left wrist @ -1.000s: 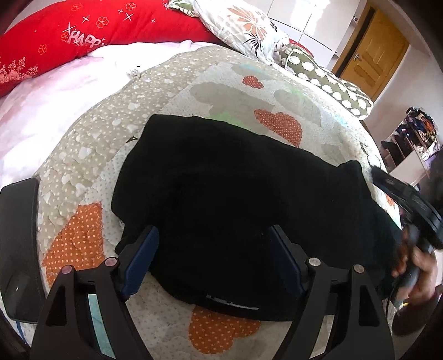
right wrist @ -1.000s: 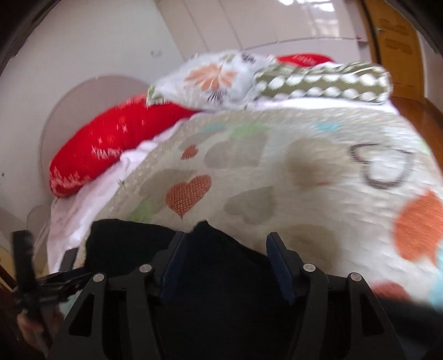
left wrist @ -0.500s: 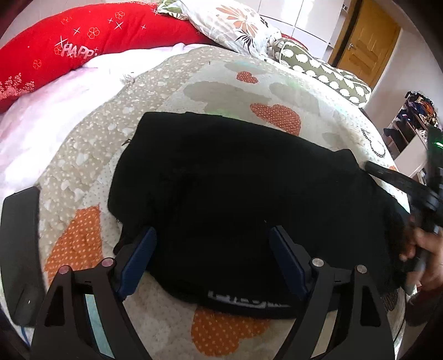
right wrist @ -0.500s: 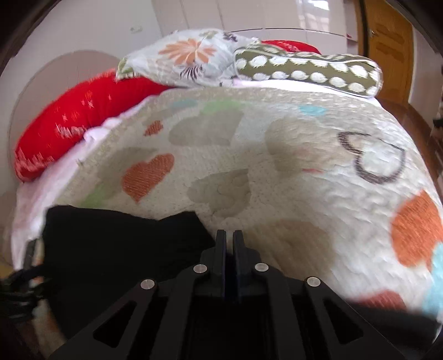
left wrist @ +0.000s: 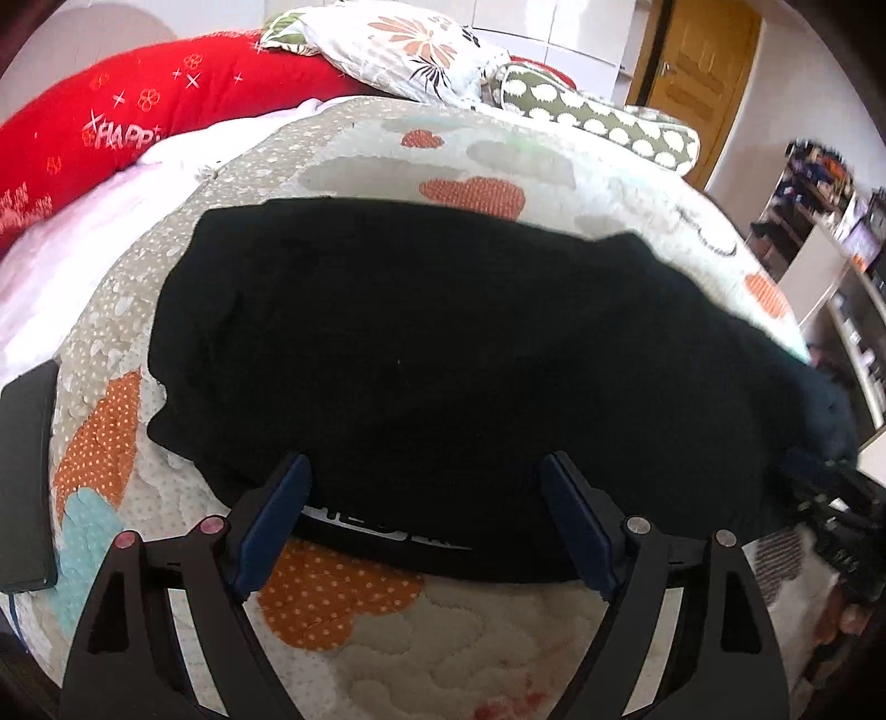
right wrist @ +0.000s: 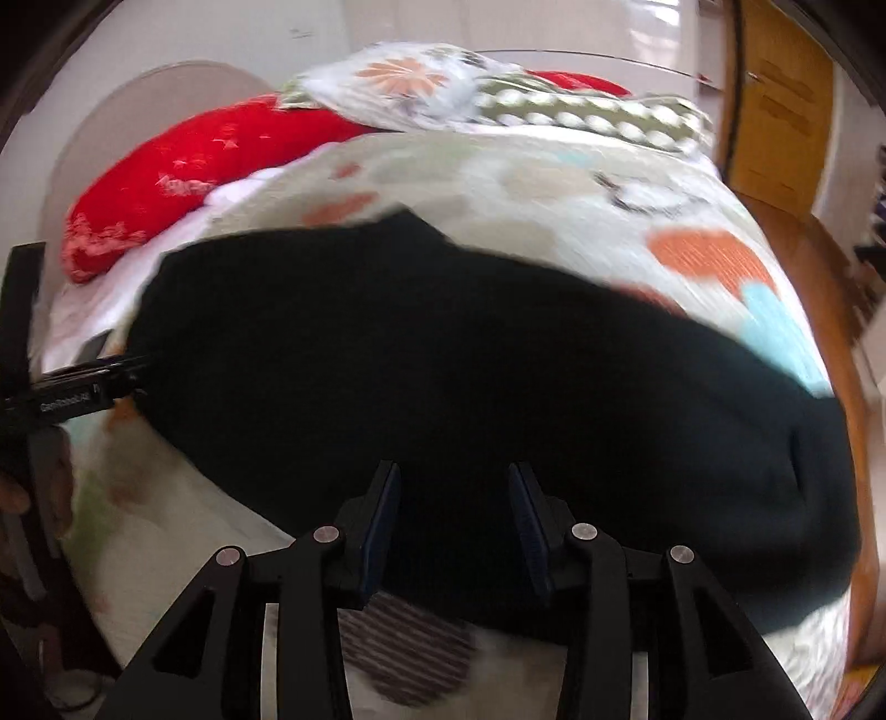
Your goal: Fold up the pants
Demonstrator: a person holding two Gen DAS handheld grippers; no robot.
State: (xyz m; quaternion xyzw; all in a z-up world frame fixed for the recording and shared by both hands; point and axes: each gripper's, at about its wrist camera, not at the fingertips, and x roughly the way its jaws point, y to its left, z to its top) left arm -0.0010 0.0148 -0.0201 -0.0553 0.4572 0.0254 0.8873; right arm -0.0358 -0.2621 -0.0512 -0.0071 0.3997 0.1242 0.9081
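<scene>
On quilt (left wrist: 354, 626) with heart pattern, across bed: black pants (left wrist: 443, 343) lying folded in wide dark band, printed waistband at near edge. Left tool (left wrist: 426, 523) low over that near edge, jaws spread wide, opening a little more, pads not pressing cloth. Right tool (right wrist: 454, 523) above pants' other end, jaws partly apart and opening, cloth beneath gap, no grip. Red pillow (left wrist: 138, 116), floral pillow (left wrist: 398, 44), green dotted bolster (left wrist: 598, 116) at head of bed. Right view blurred.
</scene>
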